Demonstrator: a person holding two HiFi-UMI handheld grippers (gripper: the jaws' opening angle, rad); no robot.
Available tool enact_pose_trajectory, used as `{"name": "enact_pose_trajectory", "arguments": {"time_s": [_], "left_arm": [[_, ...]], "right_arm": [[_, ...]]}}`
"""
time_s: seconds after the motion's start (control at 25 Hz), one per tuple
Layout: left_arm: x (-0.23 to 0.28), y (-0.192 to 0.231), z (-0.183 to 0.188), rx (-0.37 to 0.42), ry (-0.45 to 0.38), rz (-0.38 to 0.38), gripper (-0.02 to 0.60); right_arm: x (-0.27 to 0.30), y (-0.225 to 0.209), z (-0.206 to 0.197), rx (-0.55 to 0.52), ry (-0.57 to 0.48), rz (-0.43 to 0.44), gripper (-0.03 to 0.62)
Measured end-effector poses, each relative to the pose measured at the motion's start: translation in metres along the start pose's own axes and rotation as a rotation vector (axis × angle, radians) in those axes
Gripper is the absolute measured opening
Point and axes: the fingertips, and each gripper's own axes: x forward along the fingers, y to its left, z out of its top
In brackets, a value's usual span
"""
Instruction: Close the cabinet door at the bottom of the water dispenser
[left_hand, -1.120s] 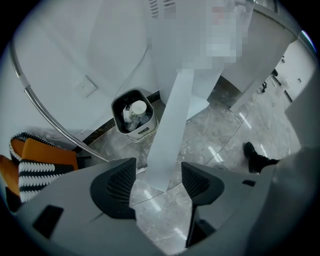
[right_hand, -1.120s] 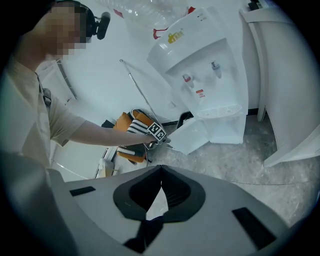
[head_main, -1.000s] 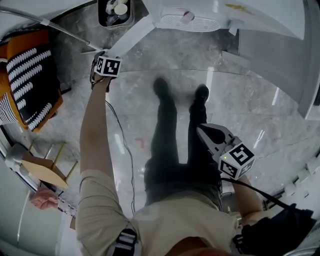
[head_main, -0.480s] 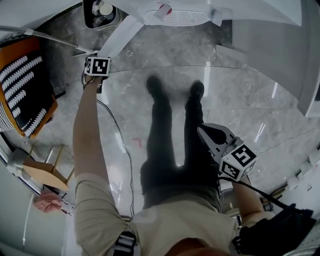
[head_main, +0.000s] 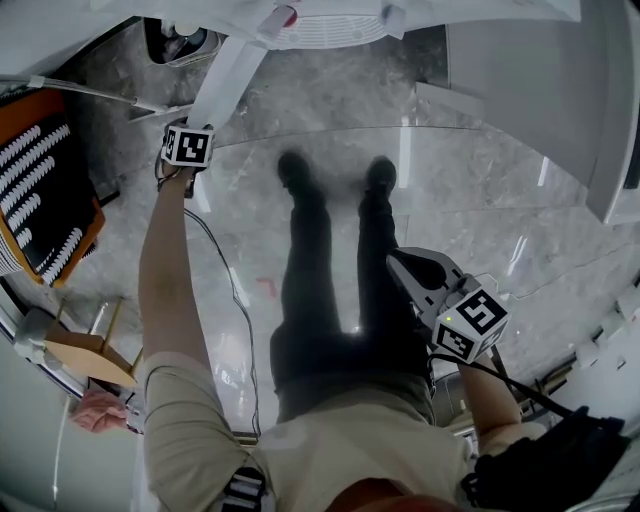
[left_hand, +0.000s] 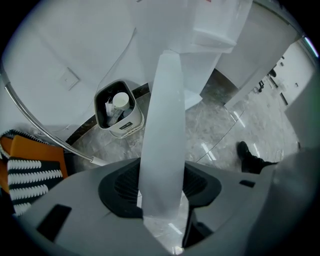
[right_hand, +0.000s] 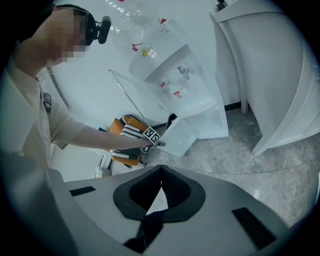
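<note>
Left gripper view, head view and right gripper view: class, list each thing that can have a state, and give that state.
Cabinet door: open, swung out from the water dispenser.
Left gripper: jaws have just been closing, now gripping the door's edge.
Right gripper: jaws shut, empty.
Bin: upright, rubbish inside.

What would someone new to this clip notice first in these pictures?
The open white cabinet door jutting from the foot of the water dispenser, its top edge between the left gripper's jaws, which have just been closing and now pinch it. Next, the right gripper, shut and empty, held beside the person's legs above the glossy marble floor.
</note>
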Motion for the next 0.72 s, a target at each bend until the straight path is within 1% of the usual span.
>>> {"name": "enact_pose_trajectory", "arguments": {"time_s": [0.24, 0.4, 0.72], "left_arm": [[0.000, -0.013, -0.002, 0.041, -0.005, -0.003, 0.196], [0.000, -0.021, -0.001, 0.030, -0.034, -0.008, 0.196], [-0.003, -0.044, 0.002, -0.008, -0.053, -0.034, 0.198]], "right_arm": [[-0.006, -0.004, -0.005, -0.003, -0.010, -0.003, 0.017], [-0.010, -0.008, -0.014, 0.013, -0.018, -0.004, 0.017], [-0.019, -0.011, -0.024, 0.018, -0.029, -0.002, 0.017]]}}
